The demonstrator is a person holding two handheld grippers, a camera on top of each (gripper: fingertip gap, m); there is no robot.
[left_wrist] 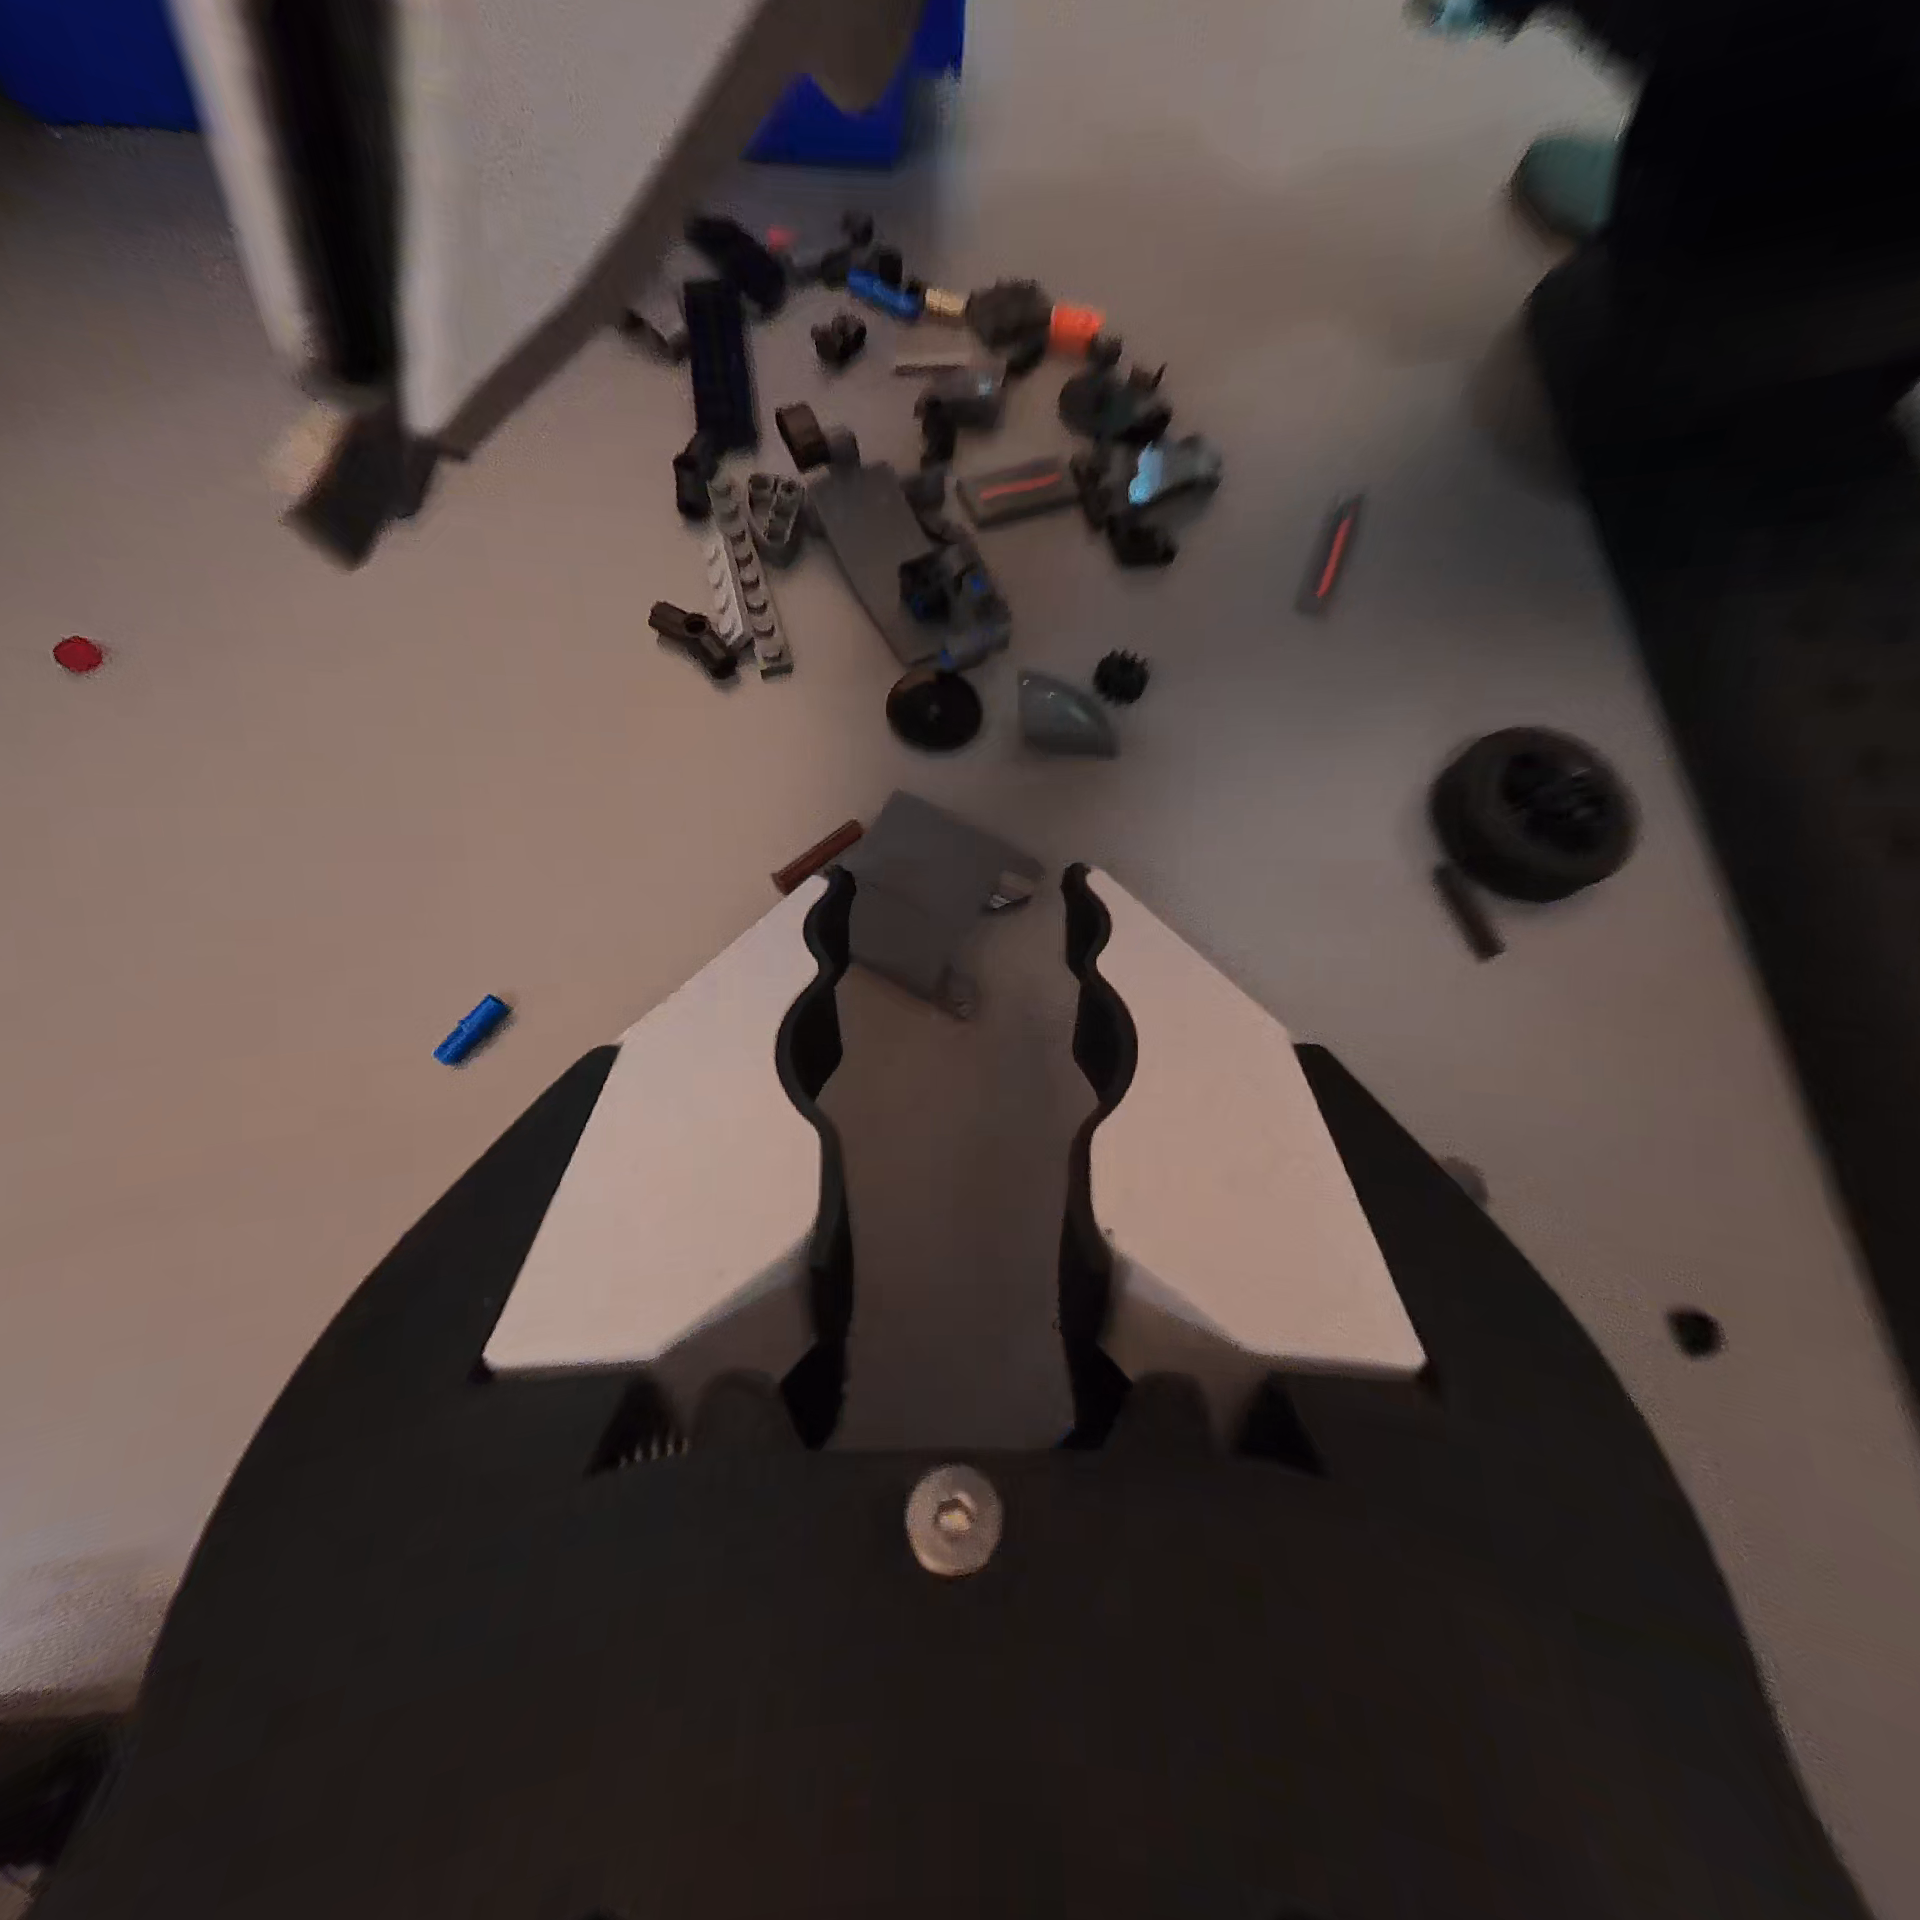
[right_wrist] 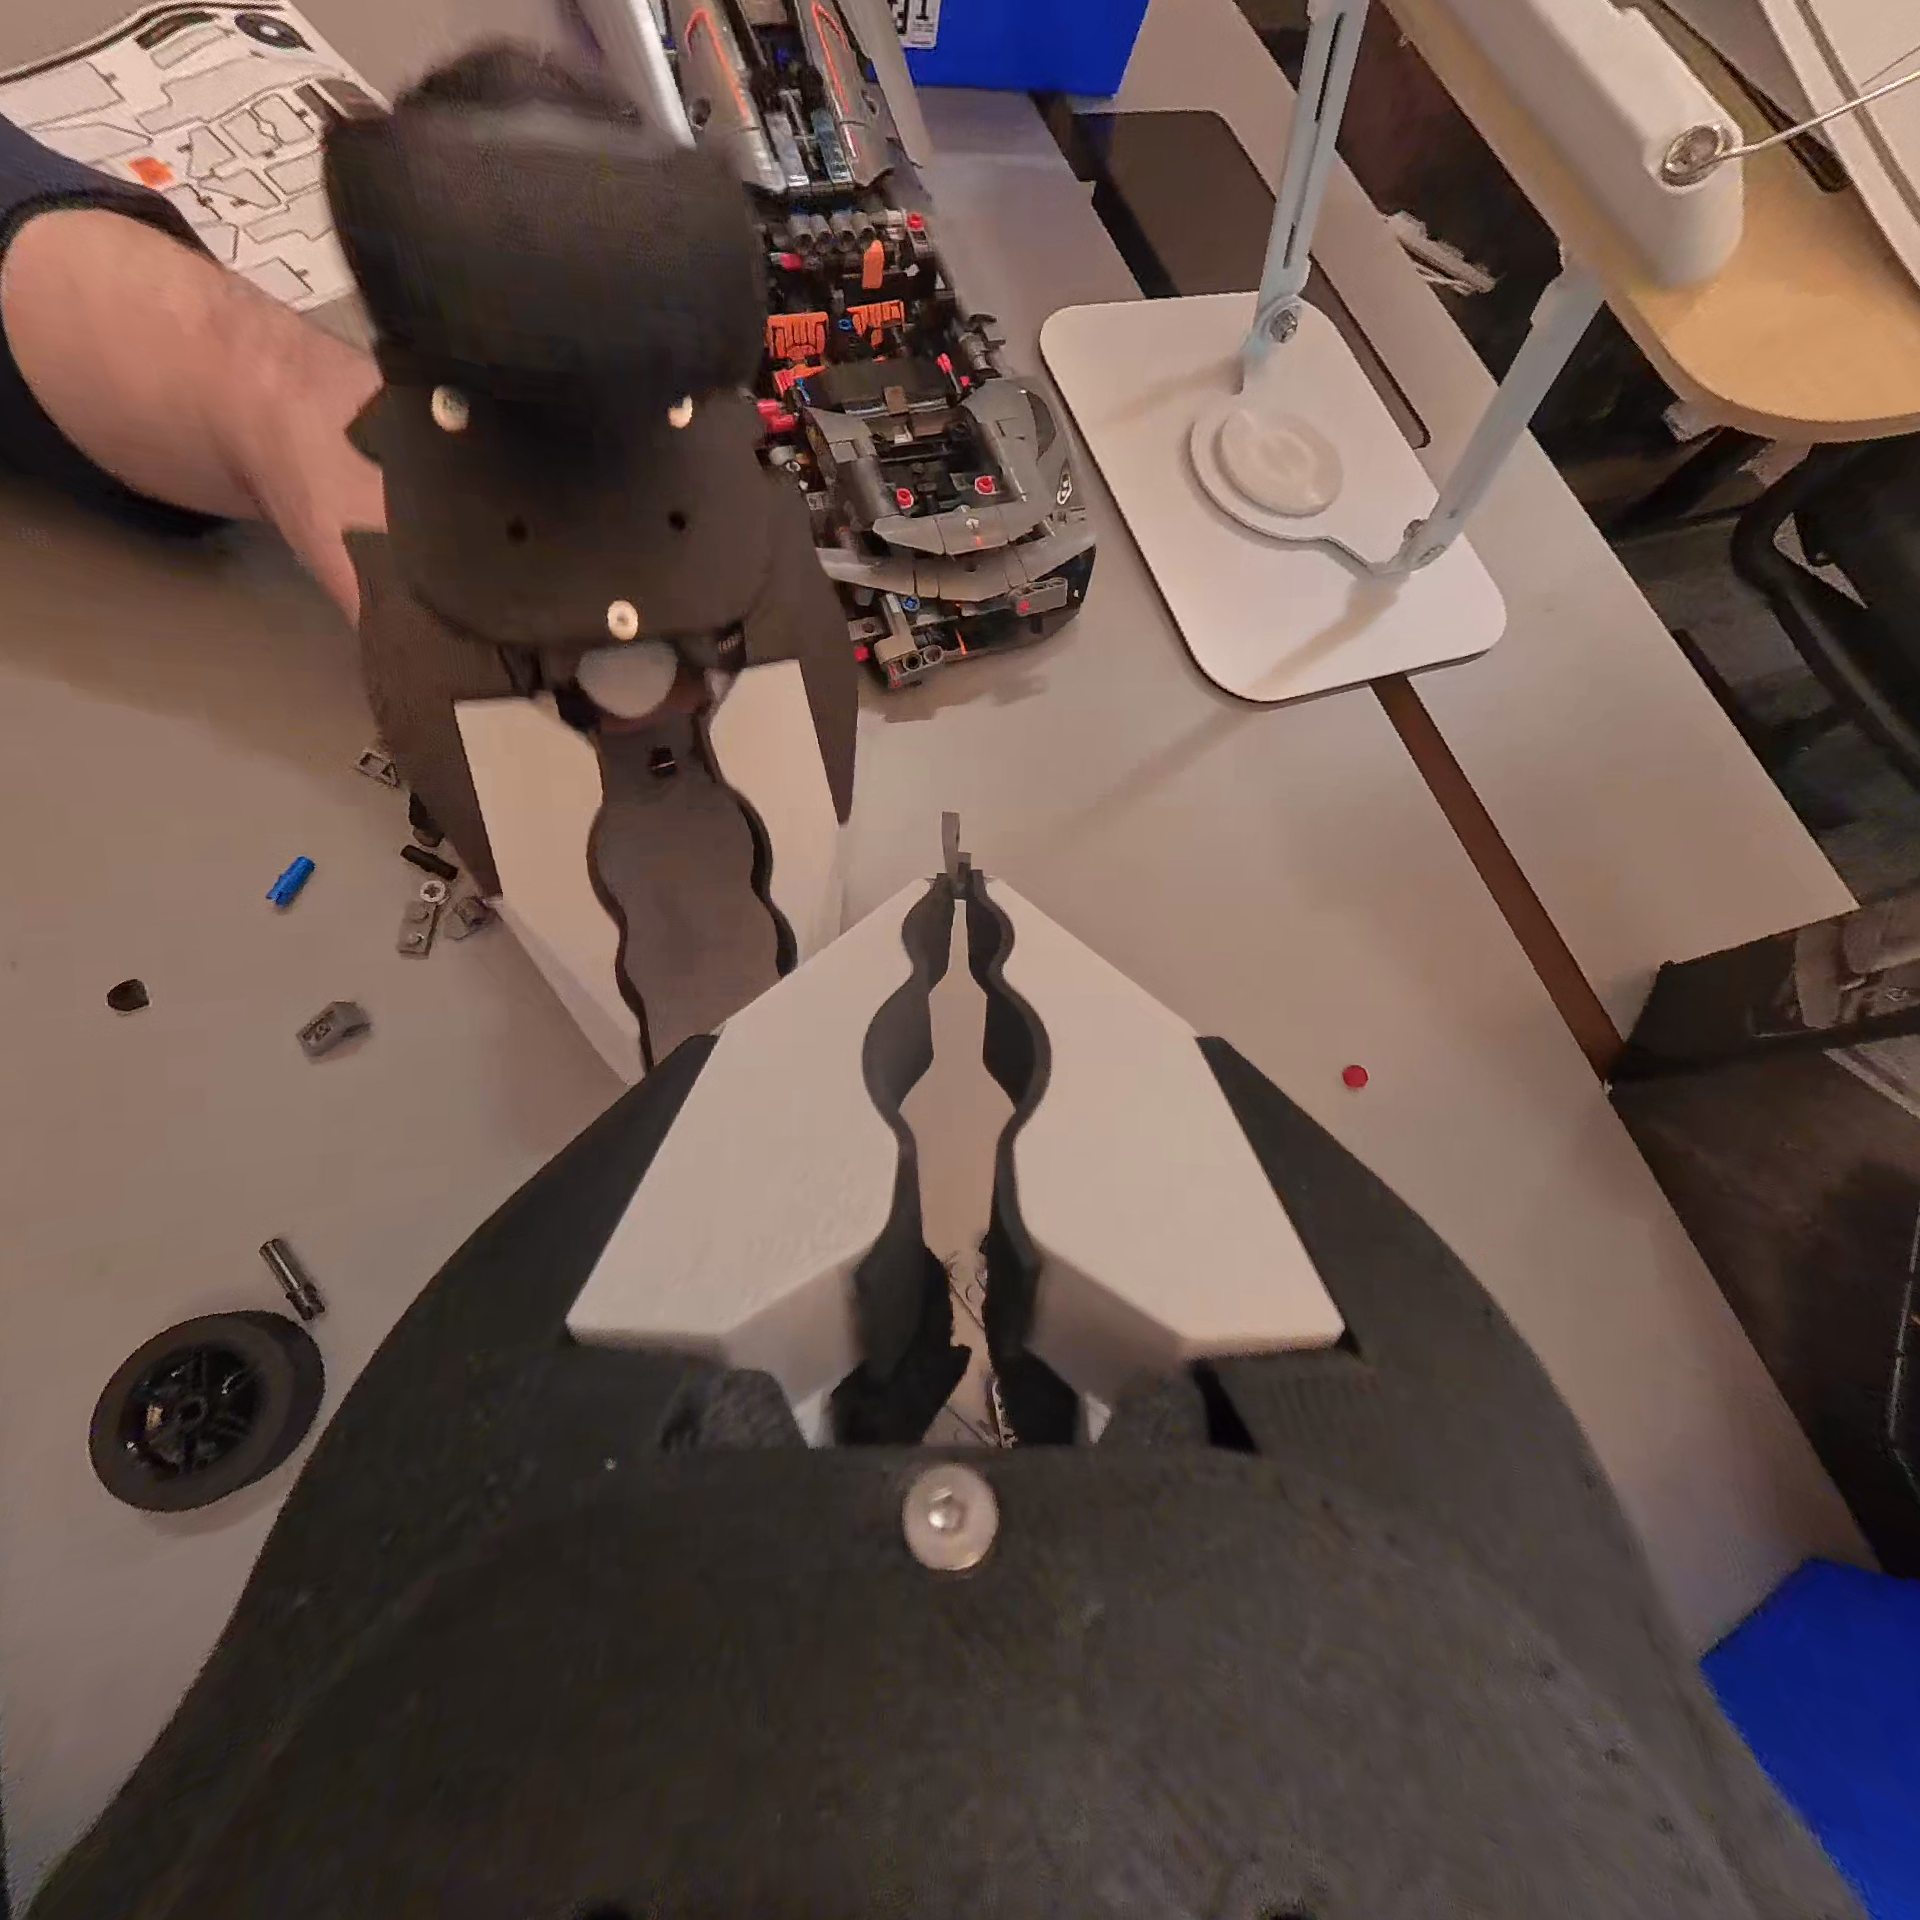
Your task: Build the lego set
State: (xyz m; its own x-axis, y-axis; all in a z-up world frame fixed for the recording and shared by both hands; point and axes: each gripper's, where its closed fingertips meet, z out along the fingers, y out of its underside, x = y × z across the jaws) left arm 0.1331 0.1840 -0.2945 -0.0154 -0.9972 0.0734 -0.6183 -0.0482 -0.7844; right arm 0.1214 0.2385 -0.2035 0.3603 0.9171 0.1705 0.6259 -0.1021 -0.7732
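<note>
Left gripper (left_wrist: 958, 883): jaws wide apart, empty, hovering over a flat grey panel (left_wrist: 935, 894) on the tabletop (left_wrist: 312, 831).
Right gripper (right_wrist: 958, 896): jaws pinched on a thin grey piece (right_wrist: 952, 847) poking out at the tips.
Loose parts (left_wrist: 914, 468): piled at 12 o'clock of the left gripper.
Half-built car (right_wrist: 914, 436): 12 o'clock of the right gripper.
Tip: I'd straddle the panel squarely, then close slowly.

The right claw (right_wrist: 958, 891) pinches a small thin grey Lego piece (right_wrist: 951, 844) at its tips above the pale grey tabletop (right_wrist: 1195, 883). Just to its left, the left claw (right_wrist: 686, 997) points toward the camera, jaws apart. Behind stands a partly built dark grey Lego car (right_wrist: 914, 447); a black rubber wheel (right_wrist: 203, 1408) lies at lower left.
</note>
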